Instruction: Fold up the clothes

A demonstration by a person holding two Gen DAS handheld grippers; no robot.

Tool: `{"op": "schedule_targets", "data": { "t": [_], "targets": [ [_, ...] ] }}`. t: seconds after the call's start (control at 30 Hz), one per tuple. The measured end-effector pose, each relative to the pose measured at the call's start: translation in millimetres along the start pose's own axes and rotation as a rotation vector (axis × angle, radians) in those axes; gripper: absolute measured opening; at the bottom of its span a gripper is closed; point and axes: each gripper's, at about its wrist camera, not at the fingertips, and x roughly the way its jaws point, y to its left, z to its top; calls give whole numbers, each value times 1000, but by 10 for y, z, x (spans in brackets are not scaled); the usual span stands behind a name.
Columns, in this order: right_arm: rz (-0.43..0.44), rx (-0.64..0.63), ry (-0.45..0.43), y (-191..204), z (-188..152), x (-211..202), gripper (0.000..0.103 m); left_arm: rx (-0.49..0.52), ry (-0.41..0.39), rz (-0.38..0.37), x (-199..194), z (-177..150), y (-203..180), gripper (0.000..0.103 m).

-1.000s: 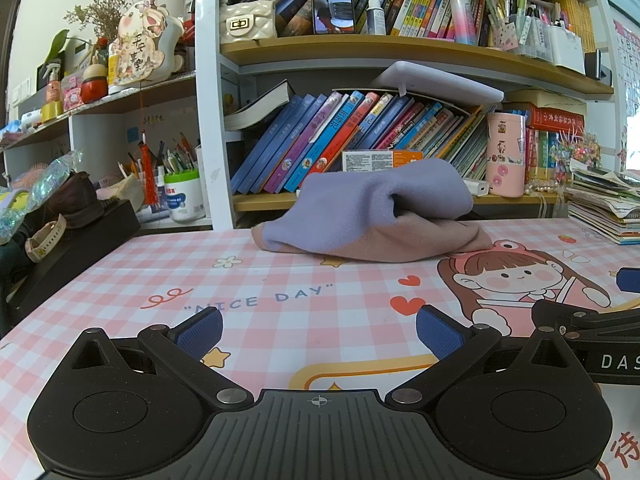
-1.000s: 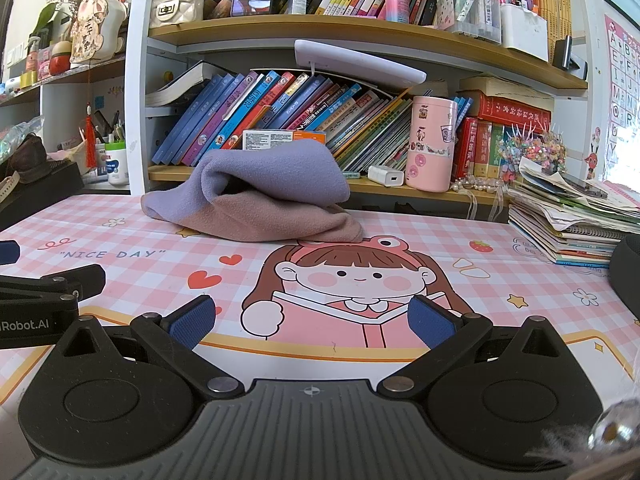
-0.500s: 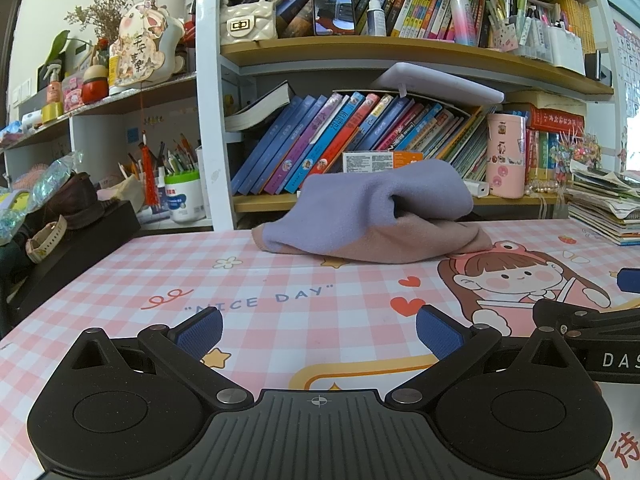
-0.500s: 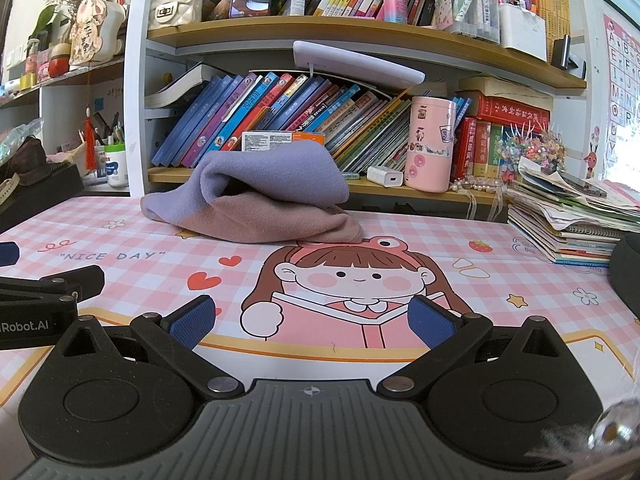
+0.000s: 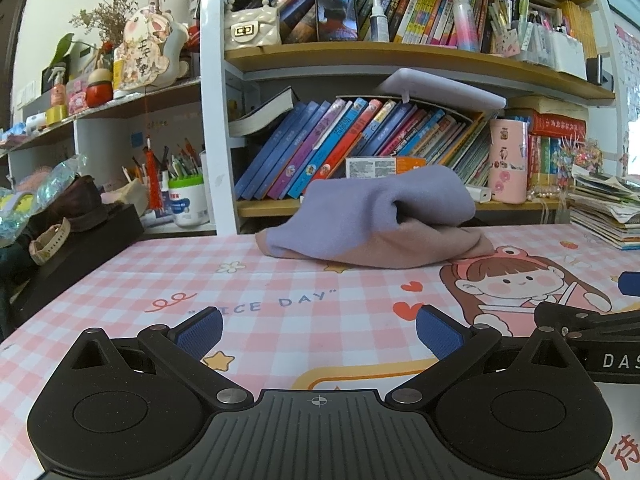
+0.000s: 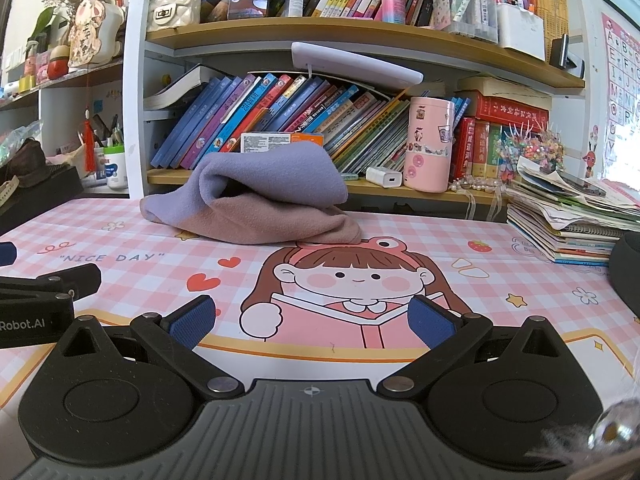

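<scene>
Almost nothing differs from a second ago; in the right wrist view the folded cloth (image 6: 256, 196) and the pink cup (image 6: 429, 144) sit a touch higher and nearer the middle, so the right gripper (image 6: 312, 320) seems to have tipped or crept slightly, though fisheye warp blurs this. The left wrist view shows no shift I can make out.

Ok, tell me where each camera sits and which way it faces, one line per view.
Left wrist: on the left gripper, low over the pink mat, facing the bookshelf; its own open fingers show, and the right gripper shows at the right edge.
Right wrist: on the right gripper, same heading; its own open fingers show, and the left gripper shows at the left edge.
Shared: the crumpled purple-and-pink cloth, the mat, the pink cup.
</scene>
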Motion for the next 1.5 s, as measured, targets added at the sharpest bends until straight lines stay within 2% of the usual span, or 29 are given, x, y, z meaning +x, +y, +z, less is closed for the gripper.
{"op": "schedule_targets", "data": {
  "t": [0.1, 0.33, 0.53, 0.73, 0.87, 0.97, 1.17, 1.23, 1.3, 1.4, 1.47, 1.5],
  "targets": [
    [7, -5, -9, 6, -3, -19, 103, 2, -3, -4, -3, 1, -2, 103],
    [-43, -1, -43, 9, -8, -72, 101, -1, -22, -17, -33, 0, 2, 103],
    [-13, -12, -9, 20, 1, -11, 100, -5, -39, -29, -59, -1, 7, 103],
    [19, 4, 2, -3, -4, 0, 100, 11, -45, -122, -62, 2, 8, 103],
    [88, 85, 34, -126, -2, 53, 100, -54, 24, -264, 72, 23, 139, 103],
    [99, 76, 59, -169, 63, 159, 100, -74, 45, -262, 216, 132, 210, 103],
    [127, 39, 45, -274, 367, 496, 100, -18, 47, -221, 564, 417, 239, 103],
    [150, 59, 62, -332, 443, 655, 99, 10, 43, -237, 666, 493, 205, 103],
    [177, 92, 94, -403, 493, 830, 95, 43, 32, -254, 753, 561, 140, 103],
    [193, 122, 136, -506, 517, 1069, 82, 116, 8, -277, 907, 672, -40, 101],
    [202, 140, 149, -575, 509, 1170, 66, 164, -5, -278, 1016, 739, -177, 97],
    [214, 157, 155, -619, 495, 1209, 63, 194, -18, -273, 1070, 767, -257, 96]
  ]
}}
